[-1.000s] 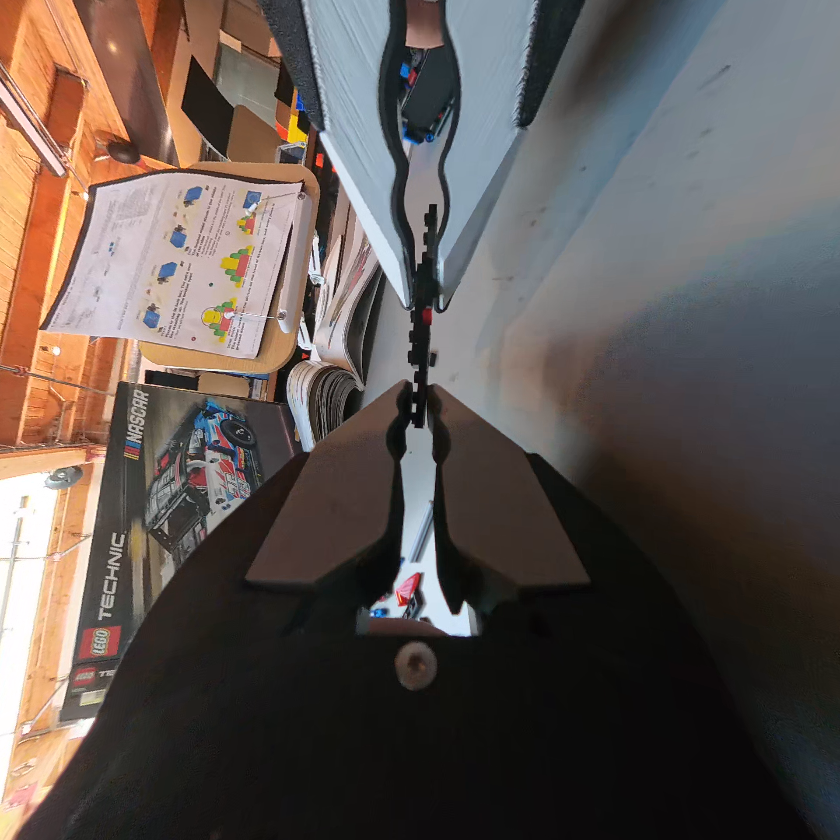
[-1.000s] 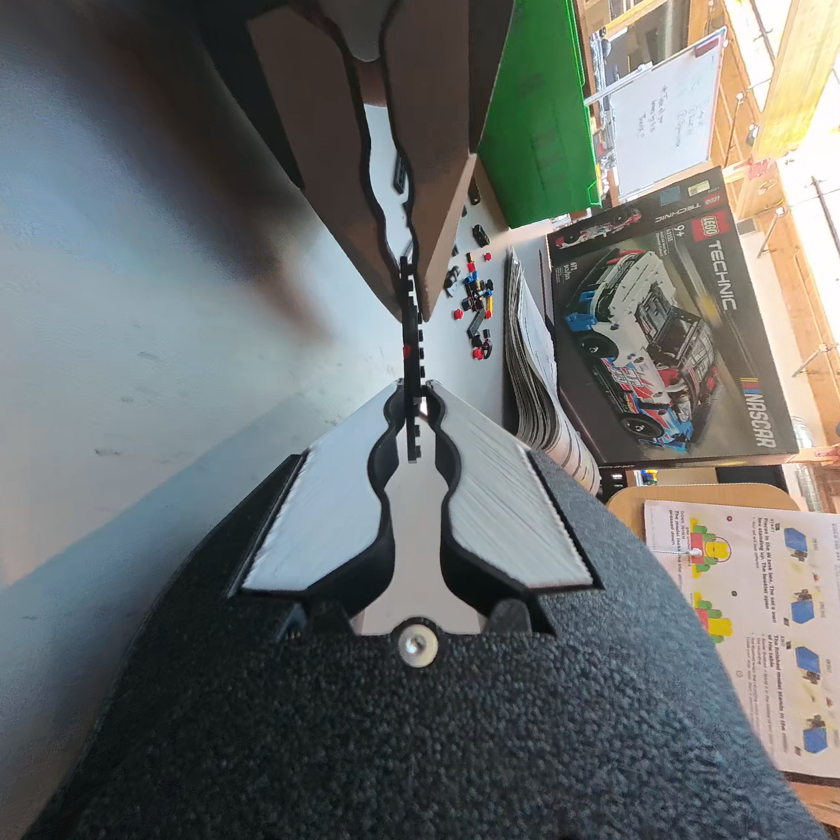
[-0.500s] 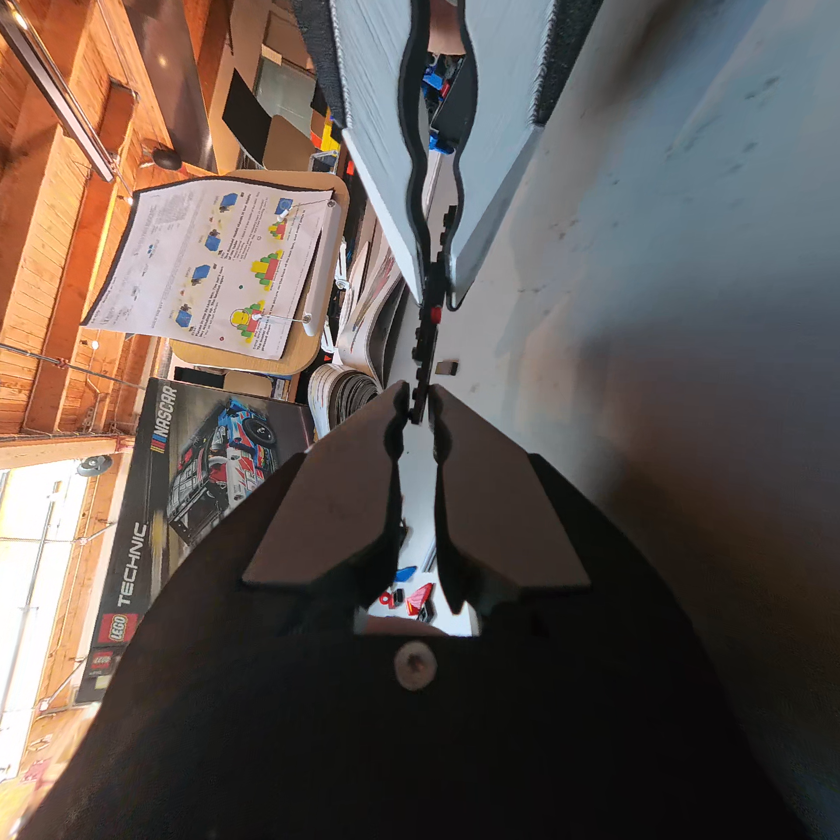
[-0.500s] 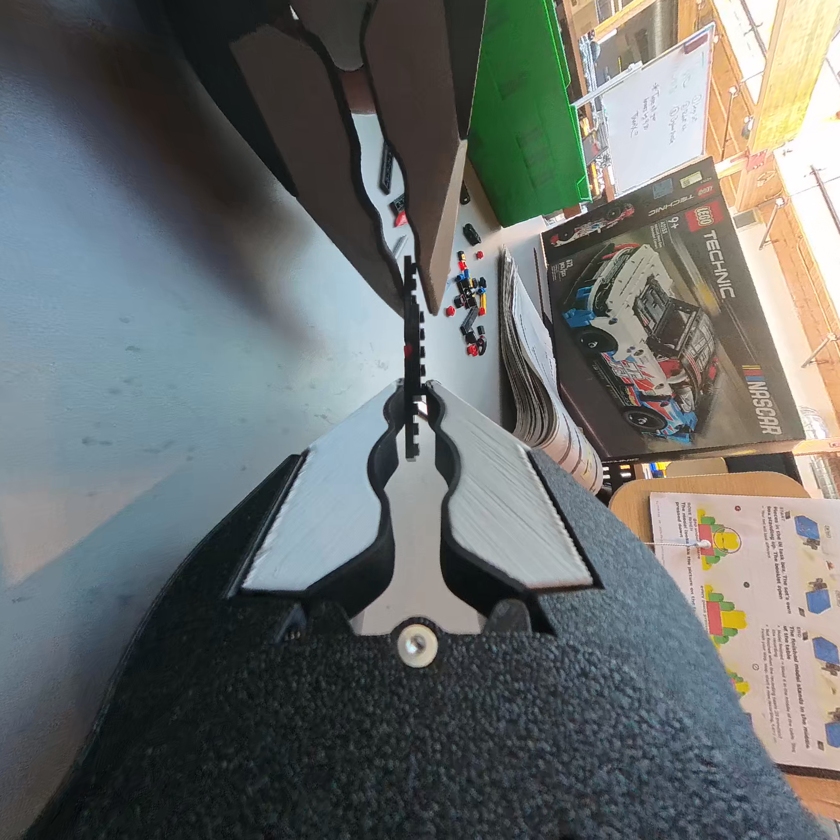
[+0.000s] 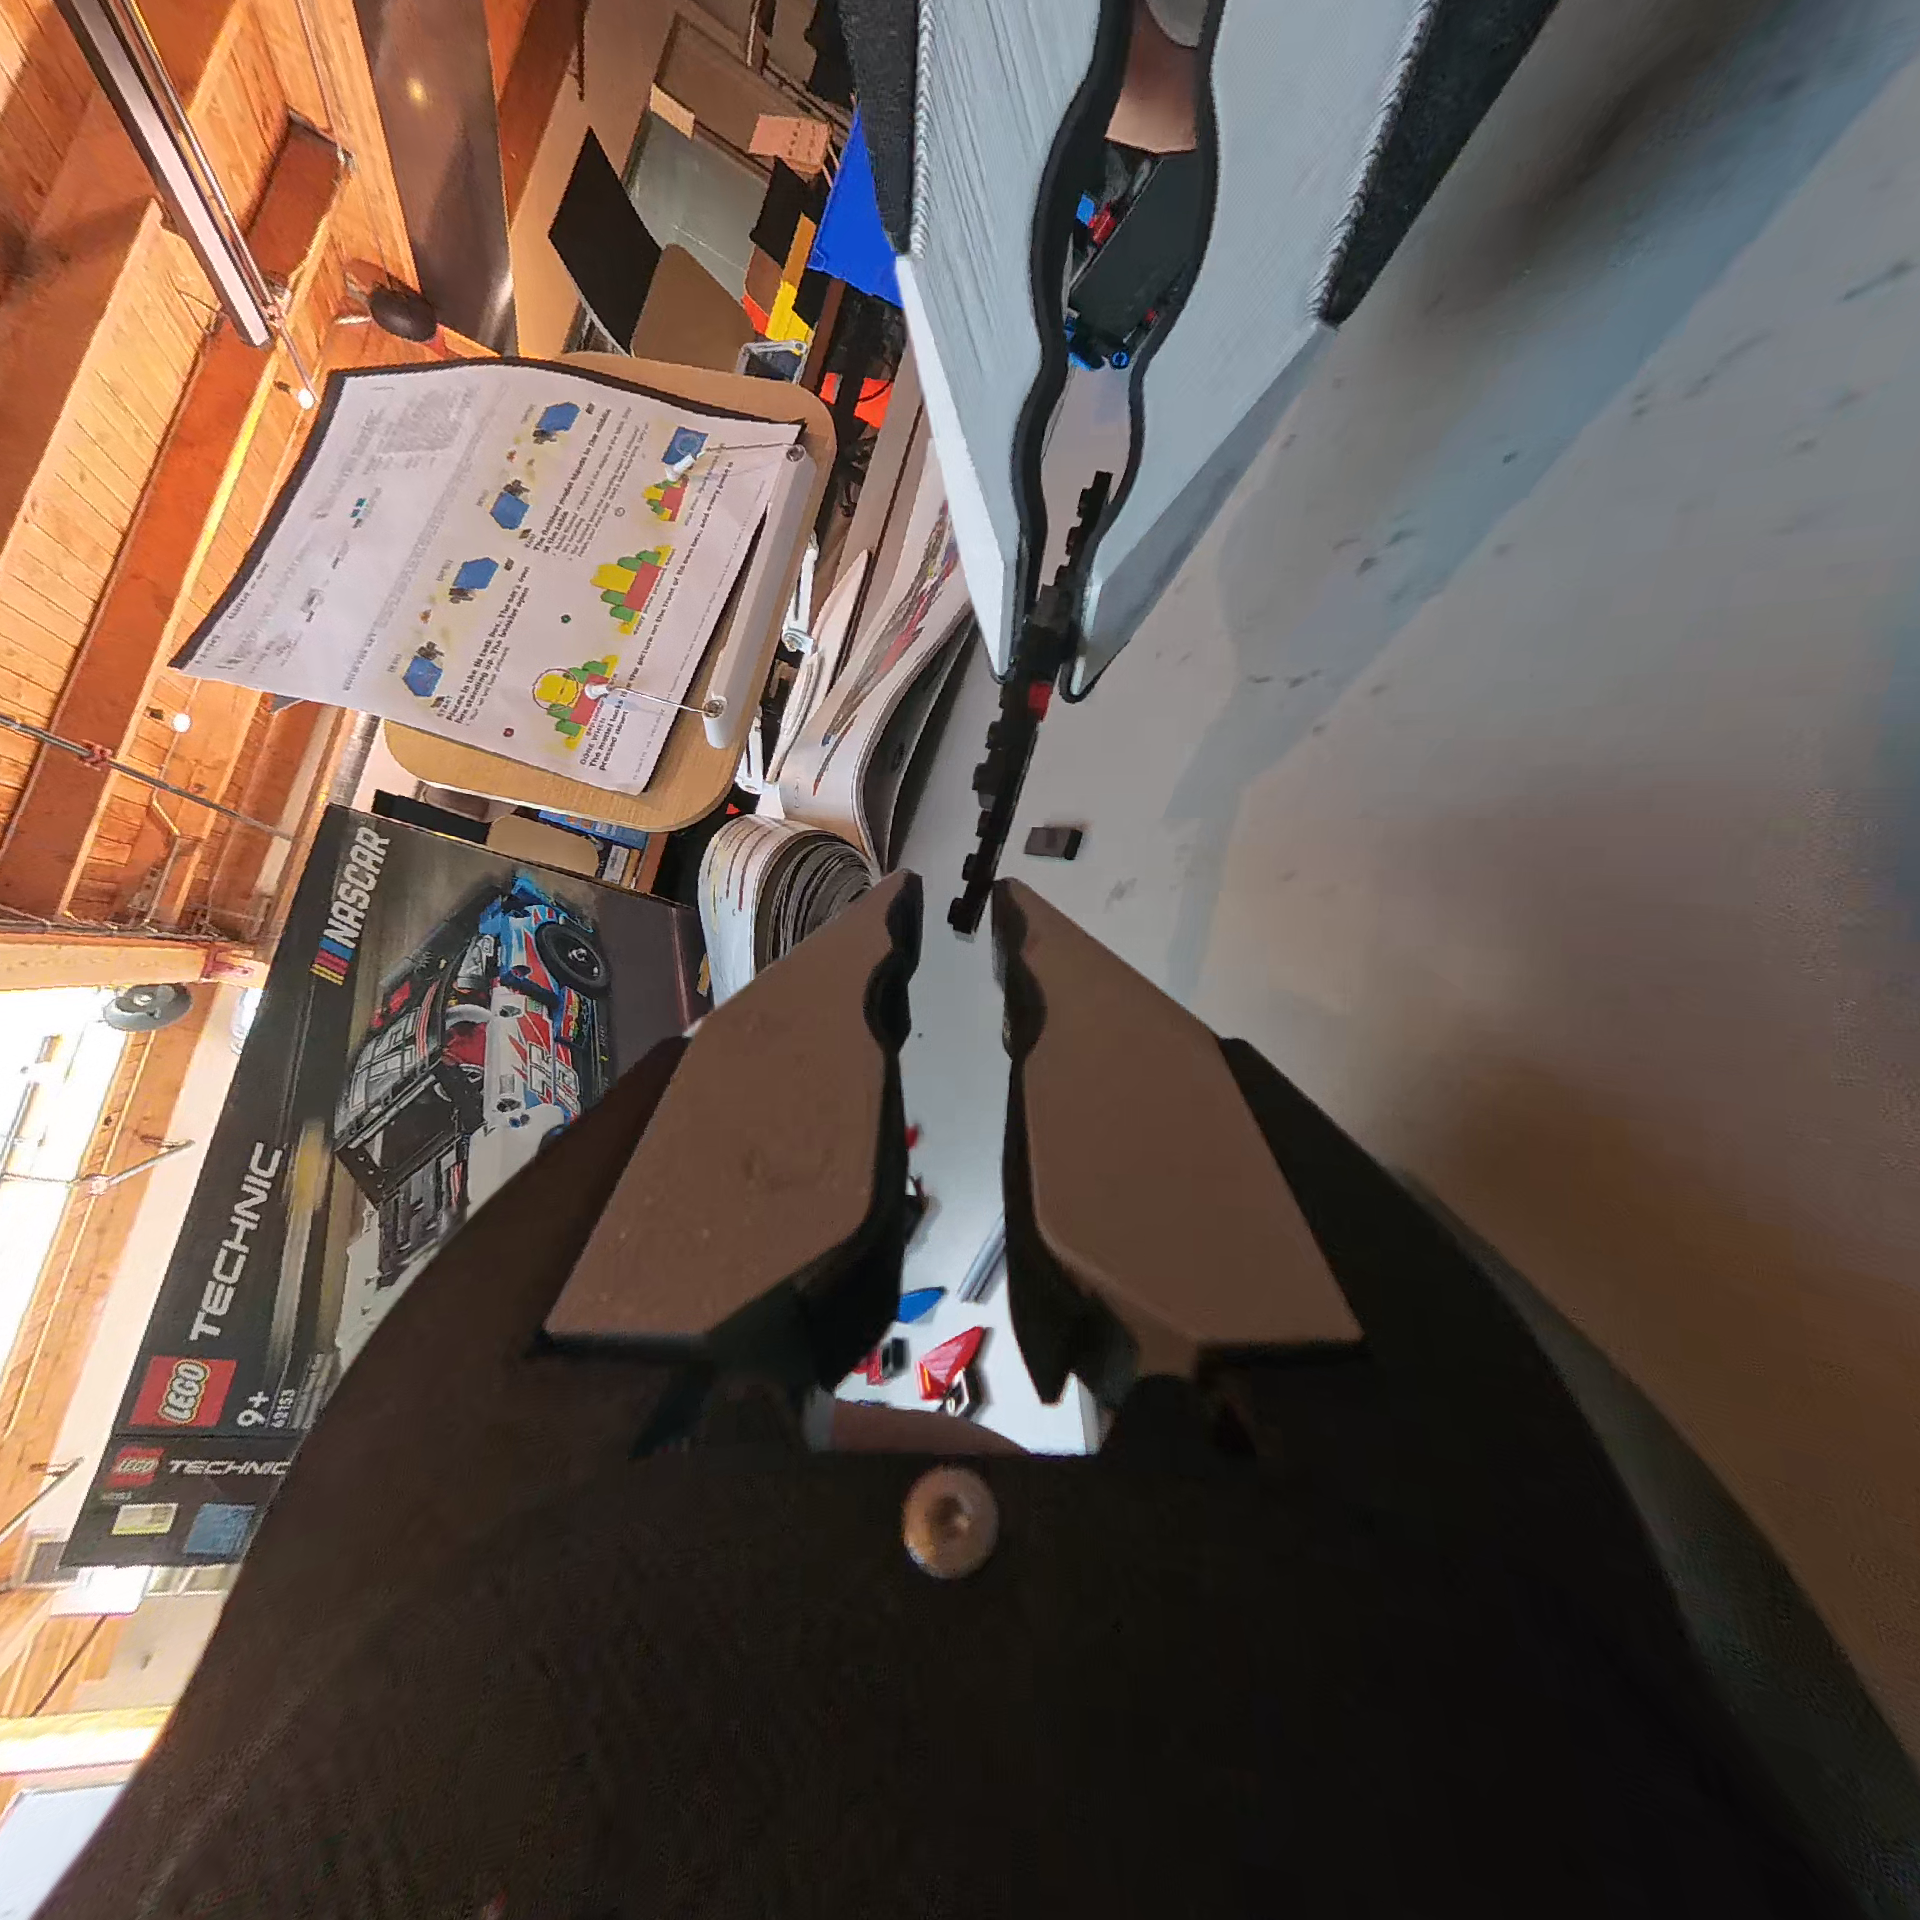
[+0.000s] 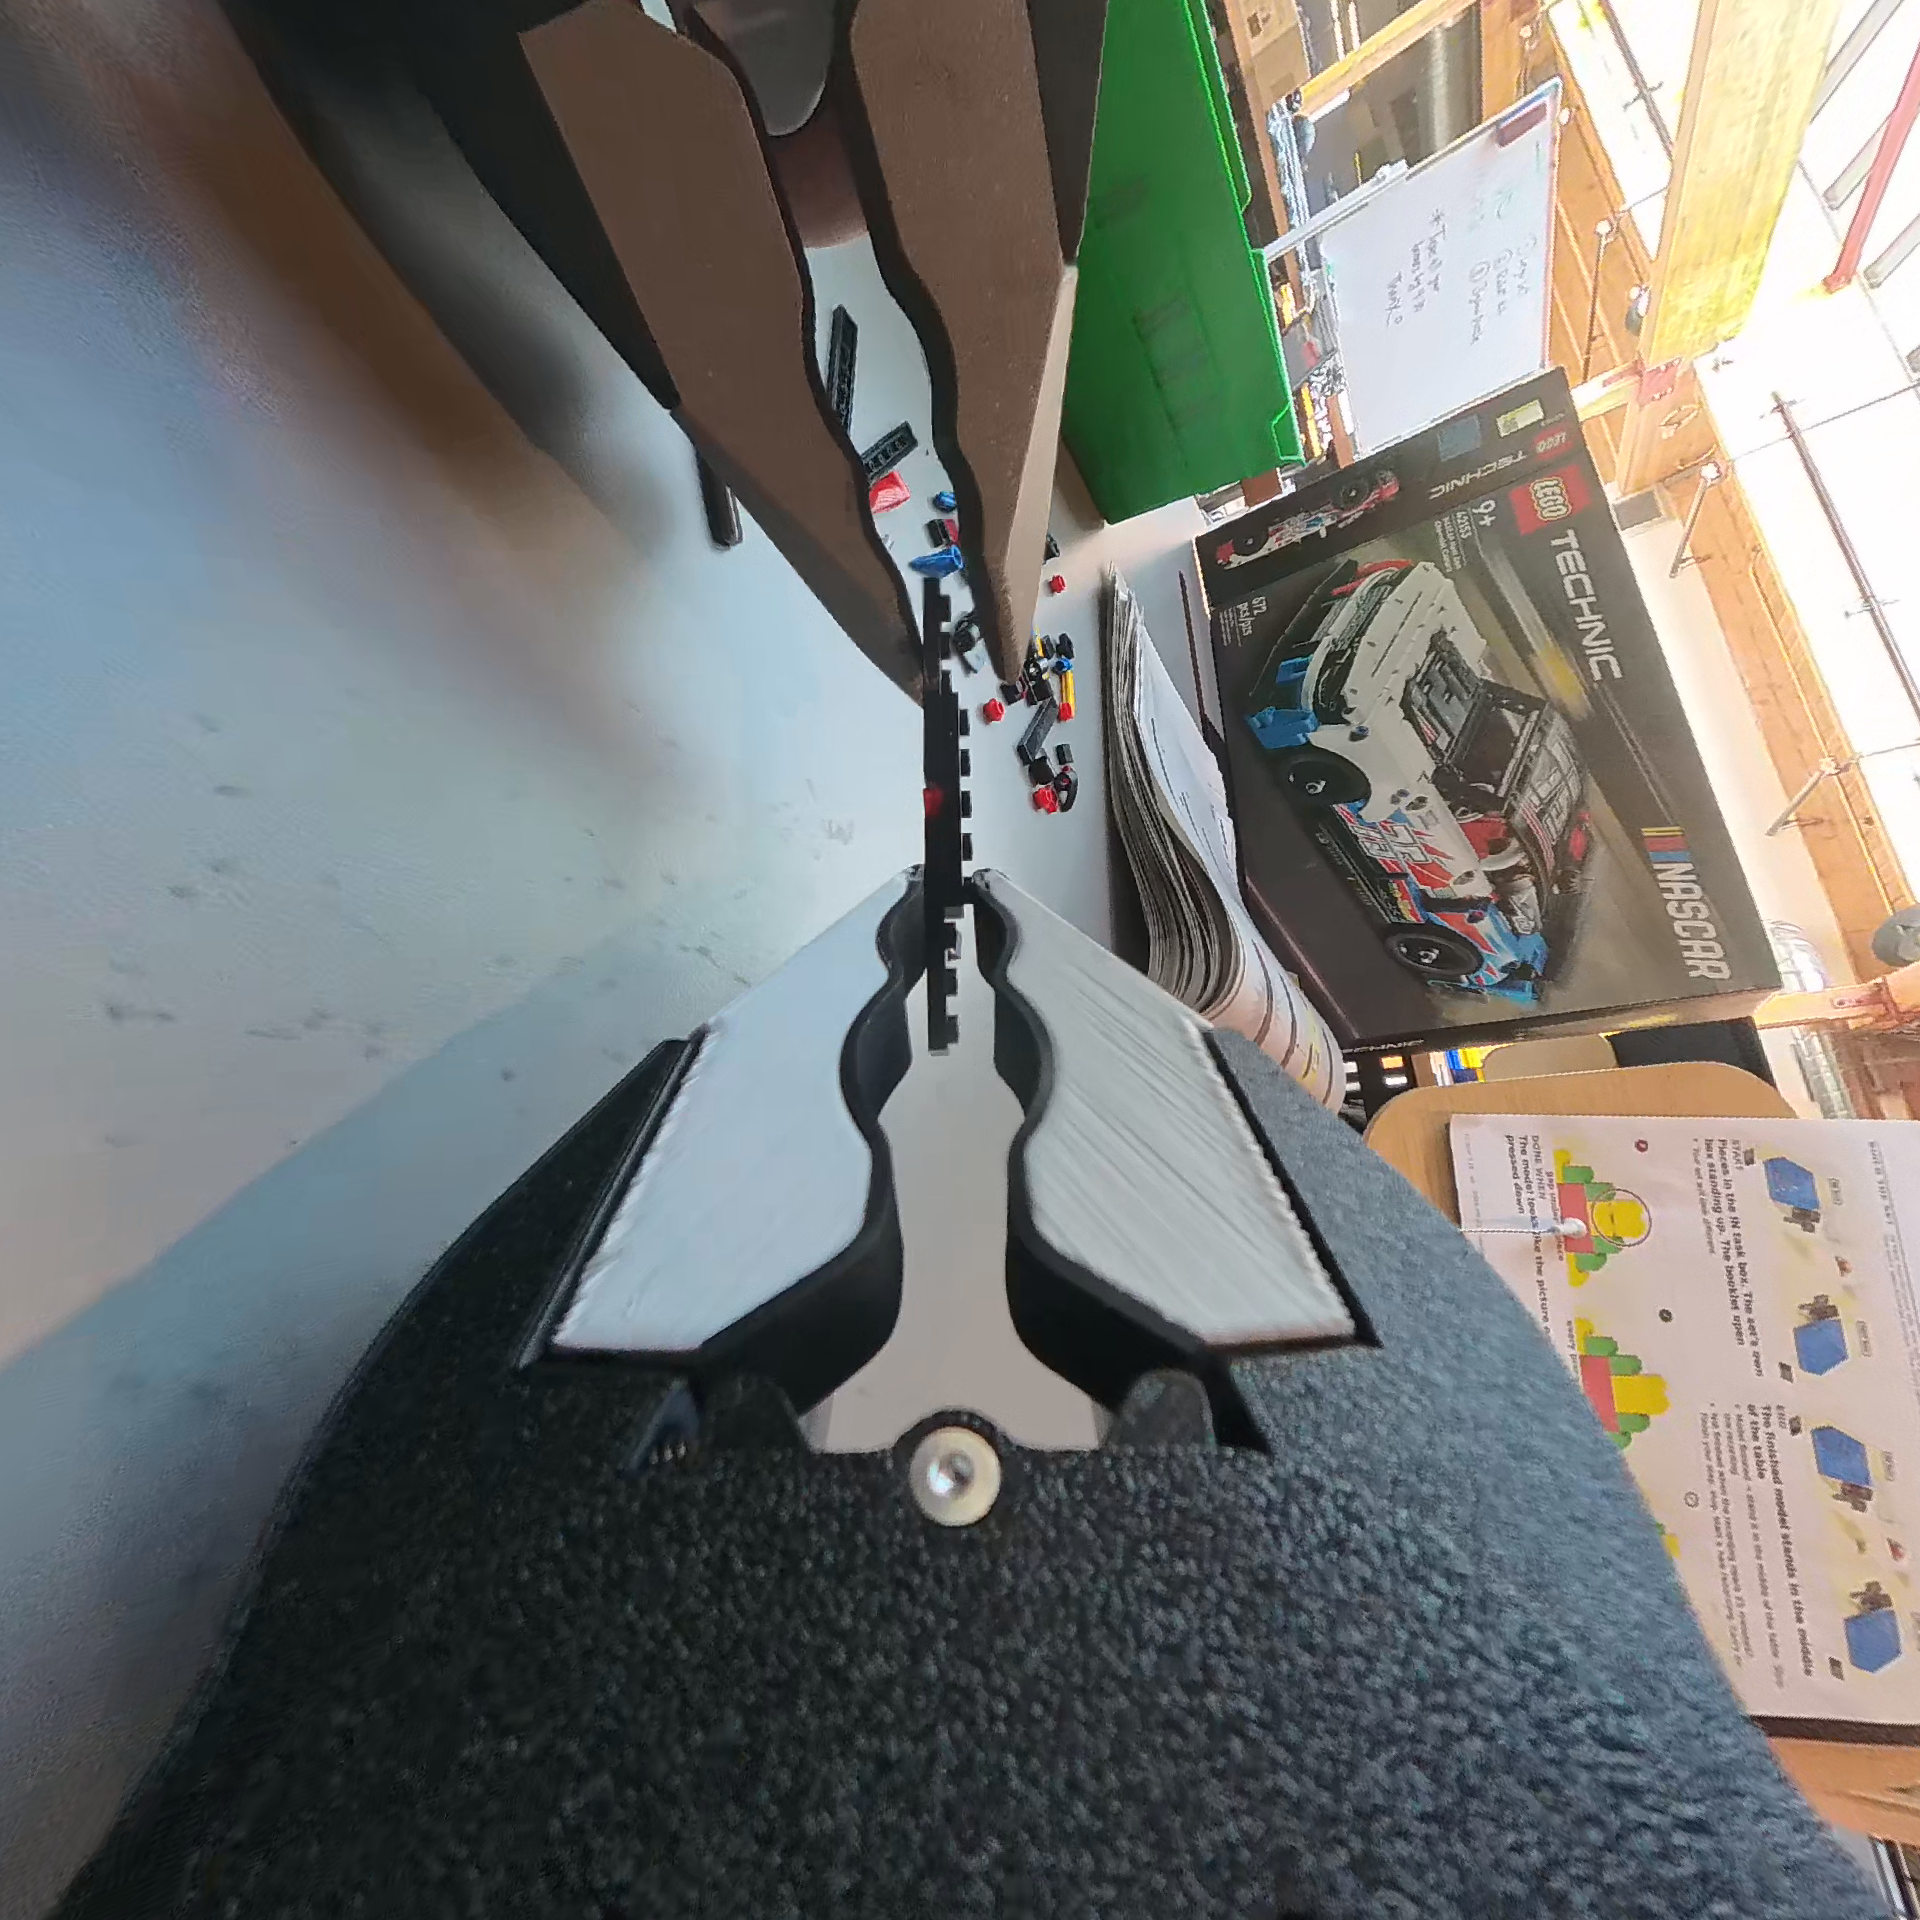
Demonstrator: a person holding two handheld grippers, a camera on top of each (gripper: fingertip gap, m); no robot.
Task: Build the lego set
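Note:
A long black studded Lego beam (image 6: 943, 748) with a red pin (image 6: 932, 798) on its side hangs over the white table (image 6: 364, 779). My right gripper (image 6: 945, 883), with white fingers, is shut on one end of it. In the left wrist view the beam (image 5: 1013, 748) runs from the right gripper (image 5: 1044, 670) down to my left gripper (image 5: 958, 896). The left gripper's brown fingers (image 5: 790, 1122) stand slightly apart around the beam's free end, with a gap showing beside it. The left gripper also shows in the right wrist view (image 6: 961, 665).
Loose small Lego pieces (image 6: 1039, 717) lie on the table, and one dark piece (image 5: 1051, 840) lies alone. A stack of booklets (image 6: 1174, 831), the set's box (image 6: 1455, 748), a green bin (image 6: 1164, 260) and an instruction sheet on a wooden board (image 5: 520, 561) stand along the table's side. There is about 4 centimeters between the tips of the two grippers.
My left gripper has opened a little and let go of the beam's end, which it pinched before. The right gripper still holds the beam. Both have shifted slightly over the table.

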